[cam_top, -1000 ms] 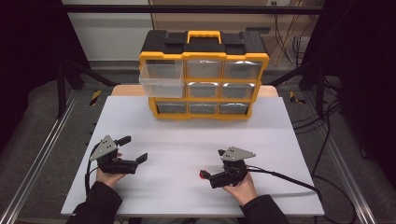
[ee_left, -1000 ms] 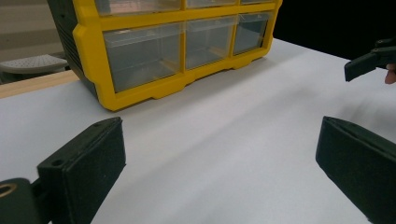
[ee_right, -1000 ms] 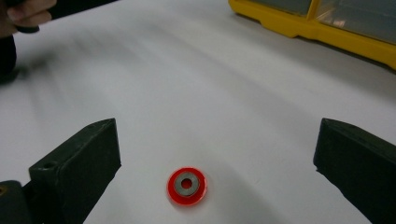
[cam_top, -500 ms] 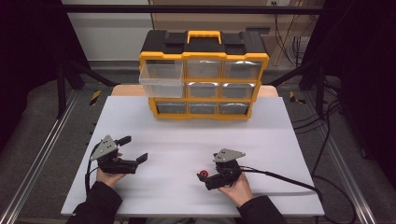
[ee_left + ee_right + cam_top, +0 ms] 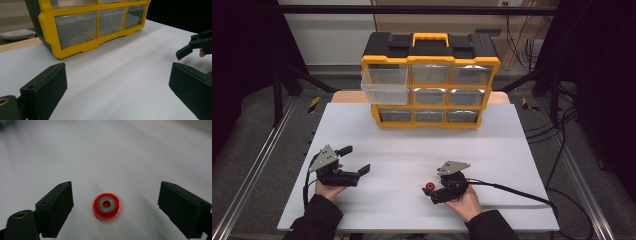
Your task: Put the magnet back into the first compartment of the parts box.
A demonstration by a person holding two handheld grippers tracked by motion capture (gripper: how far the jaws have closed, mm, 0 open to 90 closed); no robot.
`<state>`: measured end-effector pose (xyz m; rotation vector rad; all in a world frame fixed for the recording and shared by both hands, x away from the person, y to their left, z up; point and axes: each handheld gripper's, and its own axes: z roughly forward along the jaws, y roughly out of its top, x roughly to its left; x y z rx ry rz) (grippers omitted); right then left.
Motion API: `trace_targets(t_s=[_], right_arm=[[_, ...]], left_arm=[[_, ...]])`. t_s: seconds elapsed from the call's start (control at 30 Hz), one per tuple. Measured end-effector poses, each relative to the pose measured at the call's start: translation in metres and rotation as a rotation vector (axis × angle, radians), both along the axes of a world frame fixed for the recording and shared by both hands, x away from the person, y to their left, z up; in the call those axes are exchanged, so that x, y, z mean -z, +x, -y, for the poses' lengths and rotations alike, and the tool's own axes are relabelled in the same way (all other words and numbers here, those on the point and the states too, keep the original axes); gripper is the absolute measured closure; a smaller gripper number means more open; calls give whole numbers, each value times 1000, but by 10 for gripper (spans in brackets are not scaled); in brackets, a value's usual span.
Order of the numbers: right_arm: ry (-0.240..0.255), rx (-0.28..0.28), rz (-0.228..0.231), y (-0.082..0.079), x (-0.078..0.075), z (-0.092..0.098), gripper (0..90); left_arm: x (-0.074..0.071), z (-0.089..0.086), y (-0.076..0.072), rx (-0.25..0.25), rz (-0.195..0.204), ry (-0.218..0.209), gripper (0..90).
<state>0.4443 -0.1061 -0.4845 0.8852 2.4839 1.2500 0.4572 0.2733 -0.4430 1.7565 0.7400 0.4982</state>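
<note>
A small red disc point(image 5: 106, 205) with a grey metal ring in its middle lies flat on the white table point(image 5: 412, 150), near the front at right of centre point(image 5: 429, 186). My right gripper point(image 5: 115, 195) is lowered over the disc, one jaw on either side. The jaws have just been closing, but a gap remains on both sides, so it is open. In the high view the right gripper point(image 5: 433, 192) sits by the front edge. At front left, my left gripper point(image 5: 354, 159) rests open with nothing in it point(image 5: 117, 75).
A yellow and black drawer organizer point(image 5: 430, 80) stands at the back of the table, its top left clear drawer point(image 5: 384, 85) pulled out. The left gripper view has the organizer point(image 5: 95, 25) ahead and the other gripper point(image 5: 197, 45) at right. A cable point(image 5: 512, 190) trails right.
The right hand has shifted slightly to the left and down, bringing its jaws around the red disc. The left hand and gripper have stayed put.
</note>
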Motion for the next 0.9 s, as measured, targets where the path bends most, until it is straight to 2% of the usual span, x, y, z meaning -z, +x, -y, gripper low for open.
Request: trace_targets(t_s=[0.27,0.57,0.9], right_arm=[[-28,-25,-22,0,5,-1,257],[-44,-65,-14,0,5,-1,429],[-64,-83,-3,1,6,-1,513]], left_arm=[[0,0,0,-2,0,1,14],[0,0,0,0,-3,3,15],[-1,0,0,-3,2,-2,16]])
